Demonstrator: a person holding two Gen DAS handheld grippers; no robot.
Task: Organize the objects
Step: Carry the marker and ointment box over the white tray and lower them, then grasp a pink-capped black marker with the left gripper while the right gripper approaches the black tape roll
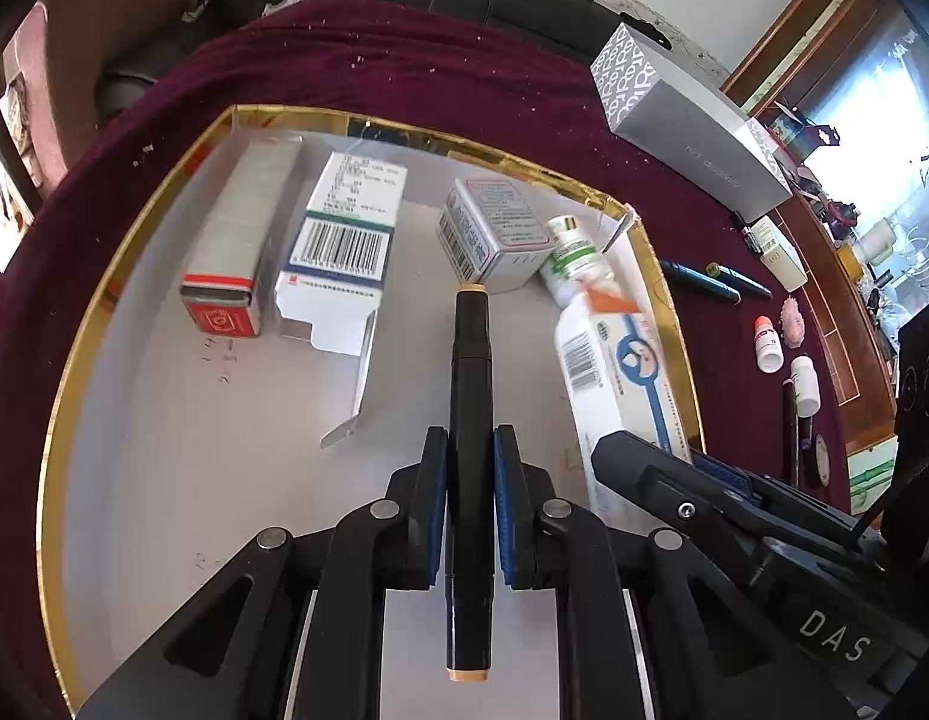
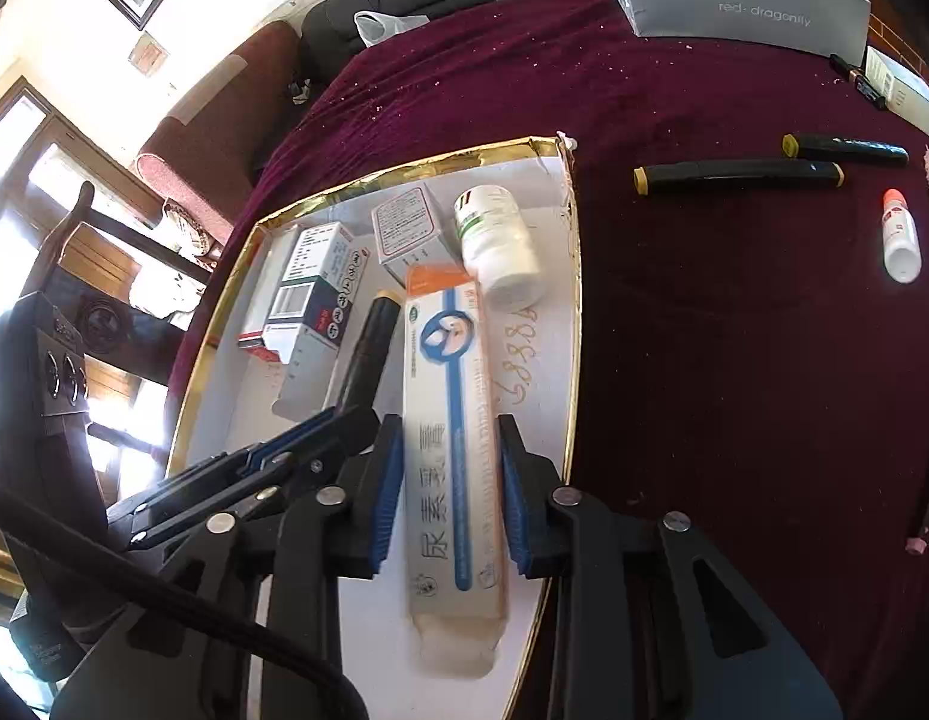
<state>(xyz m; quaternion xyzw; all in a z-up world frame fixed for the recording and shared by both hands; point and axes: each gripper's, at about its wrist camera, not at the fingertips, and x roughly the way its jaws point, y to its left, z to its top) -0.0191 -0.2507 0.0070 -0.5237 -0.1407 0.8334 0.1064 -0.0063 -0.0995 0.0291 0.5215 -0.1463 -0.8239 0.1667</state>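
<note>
Left wrist view, nearest first: left gripper (image 1: 470, 468) clamped tight on a black marker pen with tan end caps (image 1: 471, 396), blue pads (image 1: 505, 504) pressed to both sides of the barrel, far cap pointing deeper into the gold-rimmed white tray (image 1: 80, 324). Just to the right, right gripper (image 1: 608, 456) coming in low over the tray's right edge. Further in, along the tray floor: a red-ended silver carton (image 1: 236, 252) at left, a white carton with a barcode and an open flap (image 1: 338, 252) beside it, a small grey-white cube box (image 1: 494, 234) past the marker's tip, a white pill bottle with a green label (image 1: 575, 258) lying on its side near the far right corner. Beyond the tray, maroon velvet tablecloth (image 1: 404, 72) and a long grey patterned box (image 1: 686, 120).

Right wrist view, nearest first: right gripper (image 2: 447, 480) closed part-way on a long white carton with a blue emblem and orange end (image 2: 446, 420), pads touching its long sides, carton over the tray floor (image 2: 542, 360) near the right rim. Left gripper (image 2: 320, 444) close alongside at left, its marker (image 2: 371, 348) angled inward. Out on the cloth (image 2: 734, 360), well apart from the tray: two more black markers (image 2: 740, 174) and a small white bottle with an orange cap (image 2: 901, 240)
</note>
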